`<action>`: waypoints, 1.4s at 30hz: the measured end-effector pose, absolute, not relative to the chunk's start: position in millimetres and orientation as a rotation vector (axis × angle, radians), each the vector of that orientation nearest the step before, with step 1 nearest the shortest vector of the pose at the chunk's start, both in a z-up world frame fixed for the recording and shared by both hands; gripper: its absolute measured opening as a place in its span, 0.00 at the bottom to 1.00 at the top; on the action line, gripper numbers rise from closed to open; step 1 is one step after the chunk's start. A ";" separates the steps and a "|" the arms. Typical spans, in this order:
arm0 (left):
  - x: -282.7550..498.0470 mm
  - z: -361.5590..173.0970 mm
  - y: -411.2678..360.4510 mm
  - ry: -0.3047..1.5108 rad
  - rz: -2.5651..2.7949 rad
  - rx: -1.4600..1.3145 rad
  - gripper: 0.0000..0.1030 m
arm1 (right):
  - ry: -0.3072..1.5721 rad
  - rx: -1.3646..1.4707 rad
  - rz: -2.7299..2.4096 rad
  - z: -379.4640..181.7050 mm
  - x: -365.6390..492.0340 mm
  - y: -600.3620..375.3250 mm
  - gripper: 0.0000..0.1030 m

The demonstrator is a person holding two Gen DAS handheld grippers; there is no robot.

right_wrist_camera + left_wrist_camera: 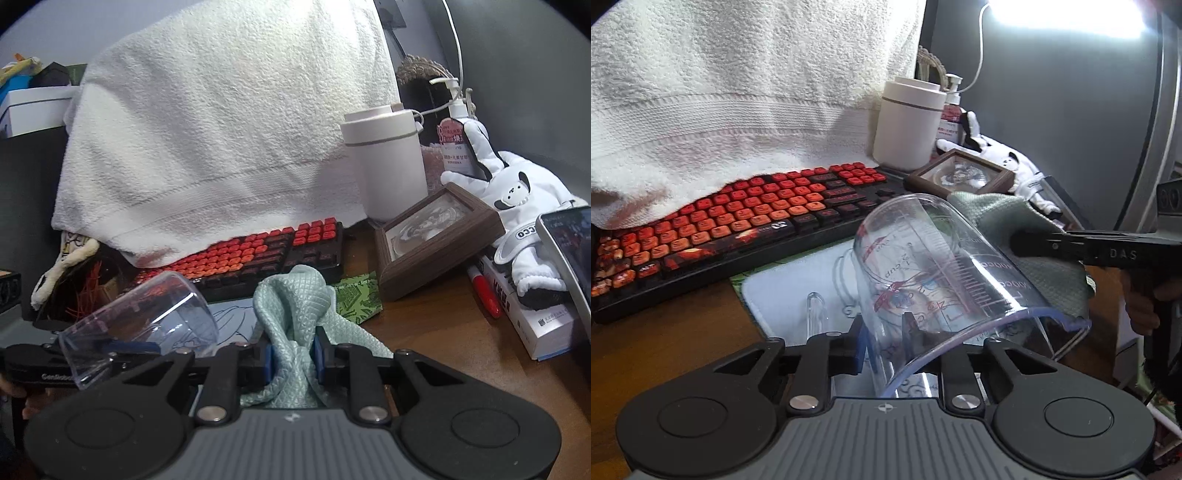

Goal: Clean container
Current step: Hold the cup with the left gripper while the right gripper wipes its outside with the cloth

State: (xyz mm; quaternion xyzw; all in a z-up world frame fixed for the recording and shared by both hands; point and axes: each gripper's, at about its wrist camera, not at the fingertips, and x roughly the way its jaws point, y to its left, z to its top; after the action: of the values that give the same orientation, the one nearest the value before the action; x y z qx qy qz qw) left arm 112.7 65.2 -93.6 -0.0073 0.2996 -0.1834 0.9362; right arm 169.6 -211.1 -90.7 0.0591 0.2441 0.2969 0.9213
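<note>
A clear plastic measuring cup with printed scale marks is held tilted above the desk, its base pointing away; my left gripper is shut on its rim wall. A pale green cloth lies against the cup's right outer side, with the right gripper's black body pressing in from the right. In the right wrist view my right gripper is shut on the bunched green cloth, and the cup sits at the lower left with the left gripper under it.
A red and black keyboard partly covered by a white towel lies behind. A white mat is on the wooden desk. A white canister, brown picture frame, plush toy, red marker and pump bottle crowd the right.
</note>
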 end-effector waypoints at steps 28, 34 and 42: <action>112.1 -96.9 43.5 0.632 -0.528 -0.012 0.21 | 0.331 0.254 0.907 -74.0 91.5 -212.7 0.20; 111.4 -97.5 42.7 0.633 -0.532 -0.012 0.23 | 0.349 0.293 0.924 -77.7 93.4 -216.4 0.20; 111.5 -95.8 42.8 0.629 -0.527 0.010 0.23 | 0.337 0.268 0.846 -82.4 101.1 -220.1 0.19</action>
State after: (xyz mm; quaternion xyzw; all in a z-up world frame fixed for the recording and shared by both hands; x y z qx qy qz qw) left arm 111.5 42.8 -95.8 0.0049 0.3056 -0.2562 0.9170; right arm 101.1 -220.1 -82.4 0.1290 0.1623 0.4075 0.8894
